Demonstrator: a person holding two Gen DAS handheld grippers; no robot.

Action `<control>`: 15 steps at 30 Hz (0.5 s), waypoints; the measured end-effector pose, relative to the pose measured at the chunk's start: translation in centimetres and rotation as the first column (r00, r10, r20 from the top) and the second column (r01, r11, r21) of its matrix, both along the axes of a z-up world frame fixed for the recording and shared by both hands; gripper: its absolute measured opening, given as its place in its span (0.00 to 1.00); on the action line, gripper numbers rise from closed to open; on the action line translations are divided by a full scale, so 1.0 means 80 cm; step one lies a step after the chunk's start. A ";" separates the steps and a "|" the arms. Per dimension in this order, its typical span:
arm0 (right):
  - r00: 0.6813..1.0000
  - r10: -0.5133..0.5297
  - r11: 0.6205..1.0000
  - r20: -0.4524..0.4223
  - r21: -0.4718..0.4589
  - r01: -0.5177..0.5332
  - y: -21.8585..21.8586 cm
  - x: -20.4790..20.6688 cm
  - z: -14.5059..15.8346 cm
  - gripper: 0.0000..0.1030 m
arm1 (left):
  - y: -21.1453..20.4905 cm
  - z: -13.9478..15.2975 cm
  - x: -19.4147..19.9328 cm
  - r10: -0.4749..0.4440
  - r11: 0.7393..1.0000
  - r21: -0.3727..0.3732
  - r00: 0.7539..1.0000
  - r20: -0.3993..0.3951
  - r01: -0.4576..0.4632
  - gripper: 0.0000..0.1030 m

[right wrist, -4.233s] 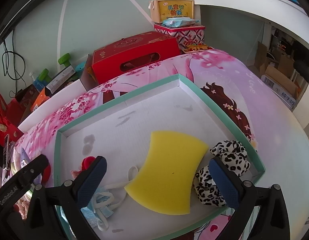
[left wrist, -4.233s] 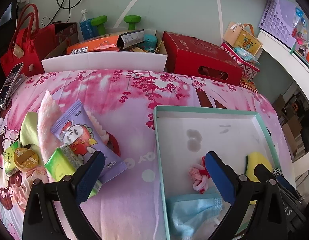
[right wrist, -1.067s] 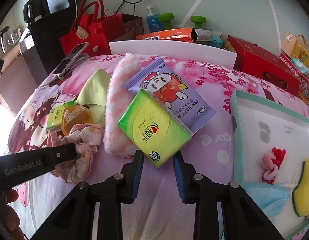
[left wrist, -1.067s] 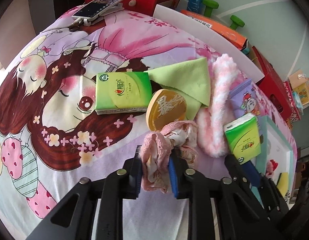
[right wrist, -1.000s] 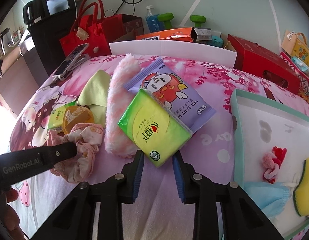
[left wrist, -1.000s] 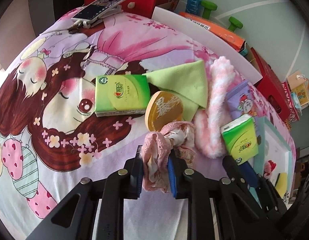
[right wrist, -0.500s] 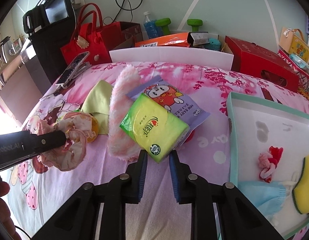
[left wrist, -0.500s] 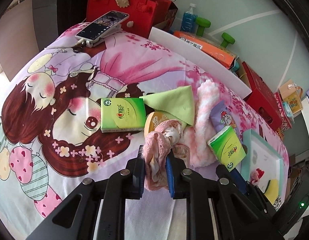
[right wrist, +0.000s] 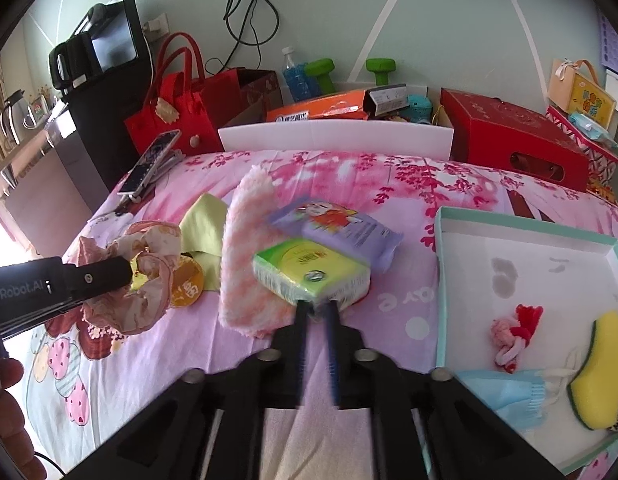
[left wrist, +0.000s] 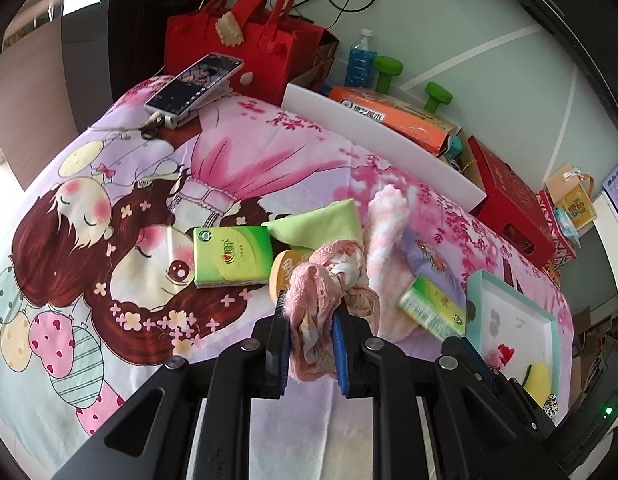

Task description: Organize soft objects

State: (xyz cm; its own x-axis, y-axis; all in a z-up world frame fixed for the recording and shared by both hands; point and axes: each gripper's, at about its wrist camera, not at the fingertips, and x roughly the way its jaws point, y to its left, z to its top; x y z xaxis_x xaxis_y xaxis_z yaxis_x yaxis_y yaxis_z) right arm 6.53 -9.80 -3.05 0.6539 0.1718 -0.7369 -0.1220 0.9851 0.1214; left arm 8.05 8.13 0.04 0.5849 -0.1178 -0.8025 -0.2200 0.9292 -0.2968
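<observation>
My left gripper (left wrist: 311, 322) is shut on a pink lace scrunchie (left wrist: 325, 280) and holds it above the bed; the scrunchie also shows in the right wrist view (right wrist: 141, 276). My right gripper (right wrist: 315, 306) is shut on a green tissue pack (right wrist: 313, 270), lifted and tilted. On the bed lie a fluffy pink sock (right wrist: 245, 256), a purple wipes pack (right wrist: 337, 230), a green cloth (left wrist: 321, 224), another green tissue pack (left wrist: 231, 256) and a gold round tin (right wrist: 187, 286). The teal-rimmed tray (right wrist: 525, 236) at right holds a yellow sponge (right wrist: 601, 364), a blue mask (right wrist: 505, 394) and a red-pink knot toy (right wrist: 513, 336).
A phone (left wrist: 195, 84) and a red felt bag (left wrist: 241, 44) sit at the bed's far left. A white foam board (right wrist: 335, 136), an orange box (right wrist: 321, 110) and a red box (right wrist: 513, 136) line the far edge. The bed drops off at left and right.
Both grippers closed on their items, then rose and pulled back: the left lifted the scrunchie off the bed, the right lifted and tilted the green tissue pack off the wipes pack.
</observation>
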 end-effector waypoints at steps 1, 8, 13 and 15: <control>1.000 0.001 1.000 -0.001 0.004 -0.001 -0.002 0.000 0.000 0.05 | -0.001 0.001 0.000 -0.002 1.000 0.003 1.000 0.002 0.002 0.18; 1.000 -0.015 0.999 -0.014 0.032 0.016 -0.017 0.002 -0.002 0.05 | -0.007 -0.003 0.003 -0.008 1.000 0.017 1.000 -0.010 0.008 0.18; 1.000 -0.008 1.000 0.003 0.025 0.008 -0.022 0.001 0.001 0.07 | -0.006 -0.014 0.008 -0.005 1.000 0.025 0.999 -0.040 0.006 0.18; 1.000 0.001 1.000 0.010 0.021 -0.002 -0.021 0.003 0.001 0.08 | -0.004 -0.024 0.012 -0.003 1.000 0.019 0.998 -0.064 0.004 0.18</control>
